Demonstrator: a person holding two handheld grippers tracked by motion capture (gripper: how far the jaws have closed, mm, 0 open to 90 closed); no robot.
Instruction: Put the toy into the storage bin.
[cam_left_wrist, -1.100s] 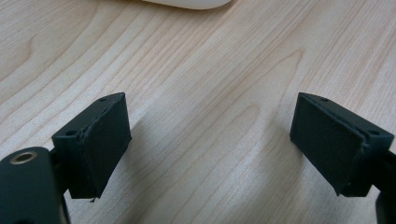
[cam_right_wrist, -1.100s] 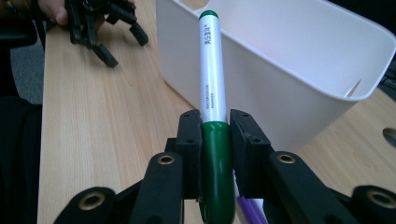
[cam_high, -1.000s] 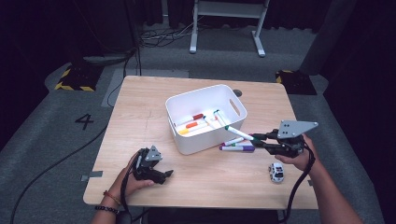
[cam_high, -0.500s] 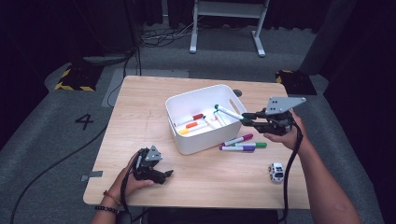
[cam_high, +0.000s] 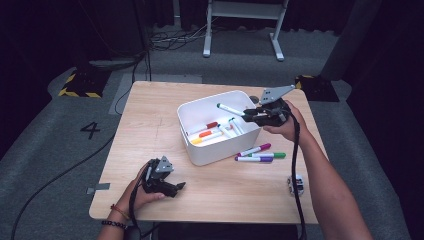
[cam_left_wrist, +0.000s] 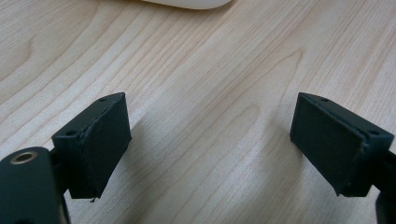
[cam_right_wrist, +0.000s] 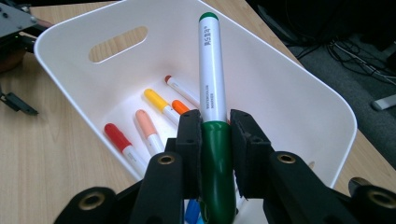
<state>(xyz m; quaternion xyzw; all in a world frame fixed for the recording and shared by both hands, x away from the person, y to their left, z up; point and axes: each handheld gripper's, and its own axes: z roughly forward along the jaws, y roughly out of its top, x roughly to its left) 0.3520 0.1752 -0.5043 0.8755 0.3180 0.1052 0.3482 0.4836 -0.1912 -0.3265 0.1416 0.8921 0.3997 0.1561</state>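
Left claw (cam_high: 176, 187) hasn't budged: it's parked on the tabletop (cam_high: 150, 125) near the front-left edge, jaws wide apart with nothing between them, just bare wood in the left gripper view.

The white bin (cam_high: 200, 150) in the middle already has several markers lying in the bottom; red, orange, yellow and a pinkish one show up in the right gripper view.

The right side is where the action is. A second ago the right claw (cam_high: 248, 115) was down by the loose markers on the tabletop; now it's swung up and over the bin's right rim, clamped on the green marker (cam_right_wrist: 211, 70), which sticks out over the bin's inside.

So this one's about ready to drop, I'd guess. Three more markers (cam_high: 260, 154) lie just beside the bin on its right, pink, green and purple, so the job's partway done.
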